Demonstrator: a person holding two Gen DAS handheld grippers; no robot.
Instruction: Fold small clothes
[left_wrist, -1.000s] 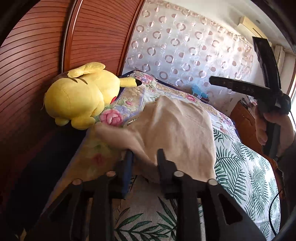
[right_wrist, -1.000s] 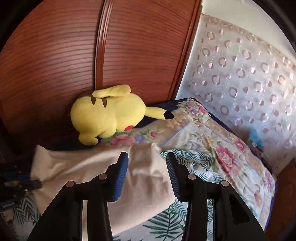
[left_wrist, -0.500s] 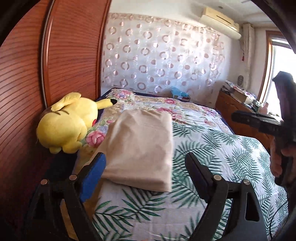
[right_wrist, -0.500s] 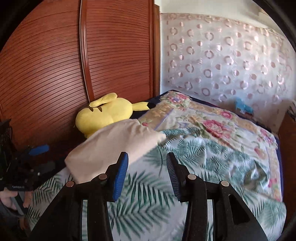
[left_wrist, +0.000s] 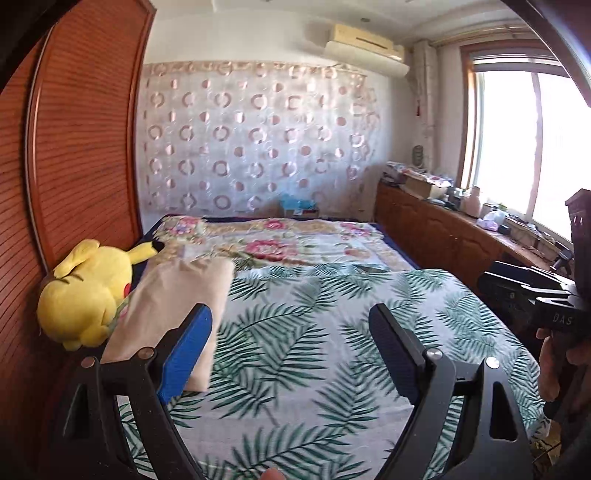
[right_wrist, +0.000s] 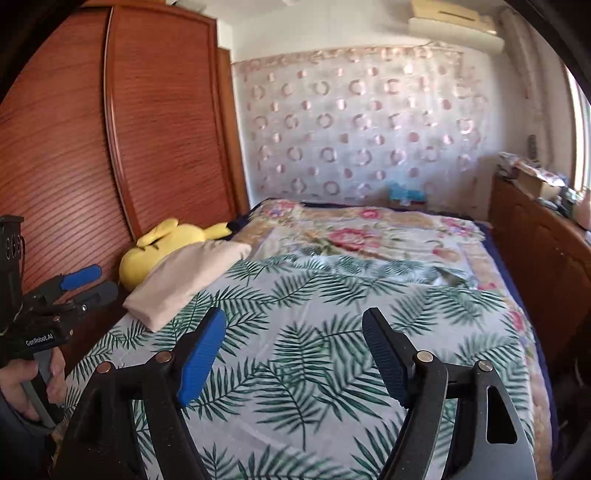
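Observation:
A folded beige garment (left_wrist: 173, 295) (right_wrist: 188, 280) lies at the left edge of the bed, against a yellow plush toy. My left gripper (left_wrist: 291, 325) hangs open above the leaf-print sheet, just right of the garment, with nothing between its fingers. My right gripper (right_wrist: 291, 328) is farther right over the sheet; its jaws are opening and hold nothing. In the right wrist view the left gripper (right_wrist: 88, 282) also shows at the left edge, held by a hand. The right gripper's body appears at the right edge of the left wrist view.
The yellow plush toy (left_wrist: 85, 291) (right_wrist: 162, 247) leans against a brown wardrobe (left_wrist: 74, 155). A leaf-print sheet (left_wrist: 332, 332) and a floral quilt (left_wrist: 280, 243) cover the bed. A cluttered wooden cabinet (left_wrist: 443, 236) runs under the window at the right.
Both grippers let go of the beige garment, opened wide and drew back to the right. The garment now lies folded beside the plush toy.

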